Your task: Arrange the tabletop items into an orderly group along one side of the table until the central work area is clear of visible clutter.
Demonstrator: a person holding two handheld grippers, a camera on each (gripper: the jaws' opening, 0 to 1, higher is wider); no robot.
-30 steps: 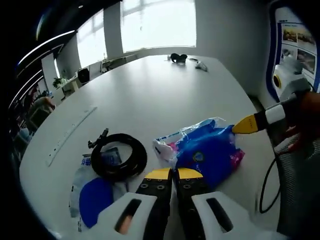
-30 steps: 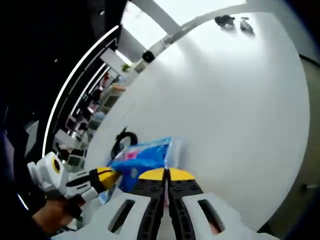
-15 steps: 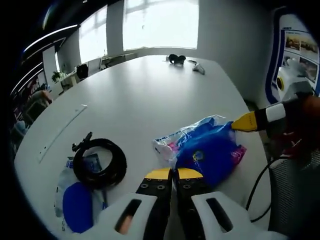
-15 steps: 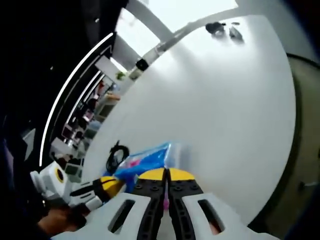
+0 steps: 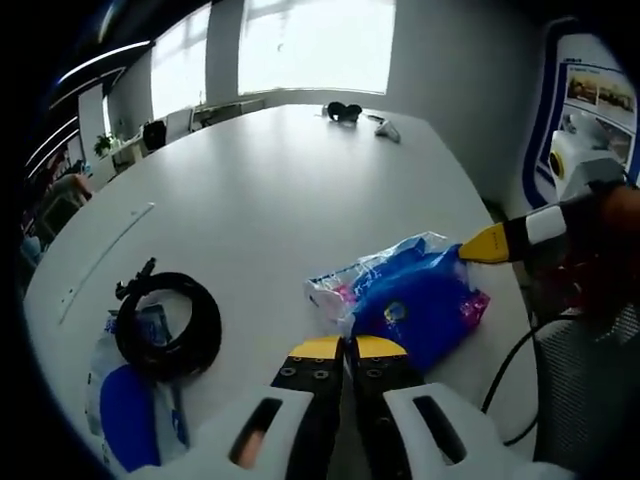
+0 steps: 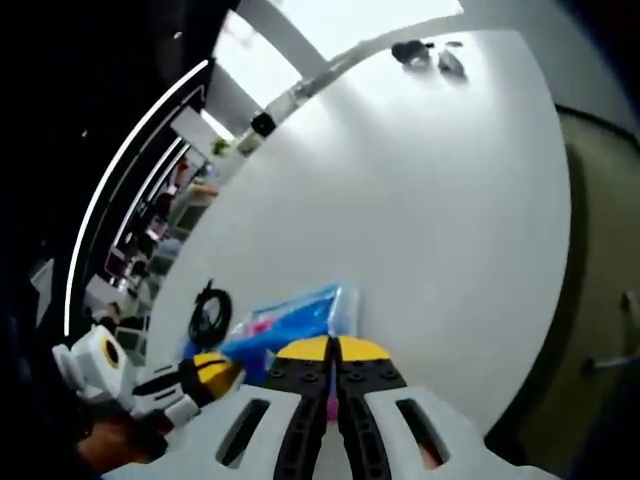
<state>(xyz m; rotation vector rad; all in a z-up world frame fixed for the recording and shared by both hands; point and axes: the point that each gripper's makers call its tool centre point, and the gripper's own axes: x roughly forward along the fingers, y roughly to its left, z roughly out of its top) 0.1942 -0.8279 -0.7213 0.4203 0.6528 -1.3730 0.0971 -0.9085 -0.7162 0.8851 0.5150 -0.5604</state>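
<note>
Left gripper view: the left gripper (image 5: 346, 347), jaws pressed together on nothing, points at the blue plastic bag (image 5: 415, 305) at 1 o'clock; a coiled black cable (image 5: 168, 325) lies at 9 o'clock over a second blue packet (image 5: 130, 415).

Right gripper view: the right gripper (image 6: 336, 348), jaws together and empty, sits just before that bag (image 6: 285, 322).

Nothing looks grouped yet; the white table (image 5: 280, 190) remains cluttered.

Both grippers: white bodies with slotted arms, black screw-studded jaws tipped in yellow.
</note>
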